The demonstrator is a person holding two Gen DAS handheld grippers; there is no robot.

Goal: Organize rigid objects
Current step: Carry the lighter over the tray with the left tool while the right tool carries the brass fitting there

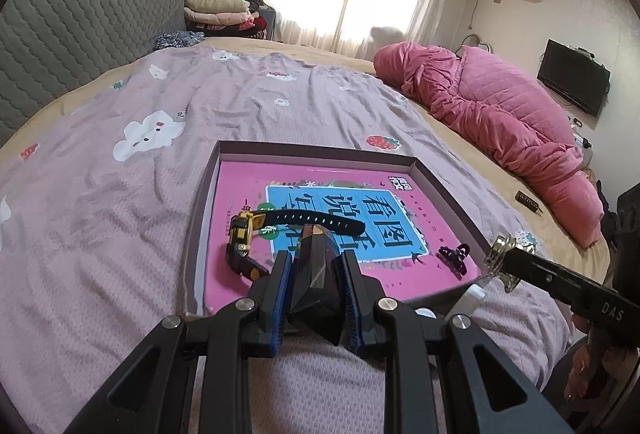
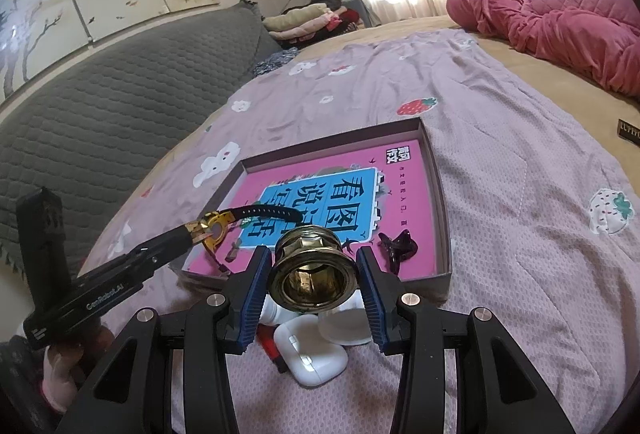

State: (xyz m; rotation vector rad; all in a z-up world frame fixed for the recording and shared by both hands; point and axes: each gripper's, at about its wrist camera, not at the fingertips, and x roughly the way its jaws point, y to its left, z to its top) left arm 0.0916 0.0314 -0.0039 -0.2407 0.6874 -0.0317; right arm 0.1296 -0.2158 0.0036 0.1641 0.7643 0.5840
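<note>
The left gripper (image 1: 314, 272) is clamped on a dark faceted block (image 1: 314, 286), holding it over the near edge of the shallow box (image 1: 448, 190) that lies on the lilac bedsheet (image 1: 120, 234). Just left of its fingers, inside the box, lies a yellow-and-black watch (image 1: 244, 230), its strap stretched across the pink book (image 1: 236, 274) that lines the bottom. If the block is let go here, it could land on the watch case or strap and knock it askew, since the two sit so close.

Further right in the box lies a small dark hair claw (image 2: 398, 244). The right gripper (image 2: 310, 272) is closed on a brass-coloured ring fitting (image 2: 310, 270), held above the box's near wall; below it on the sheet lie a white earbud case (image 2: 312, 354) and a white bottle (image 2: 276, 312). The round fitting may roll once released, or drop short of the wall onto those white things.

The book's blue panel carries large Chinese characters, seen upside down. "GenRobot.AI" is printed on the left gripper's body as seen from the right wrist, and "DAS" on the right gripper's.
</note>
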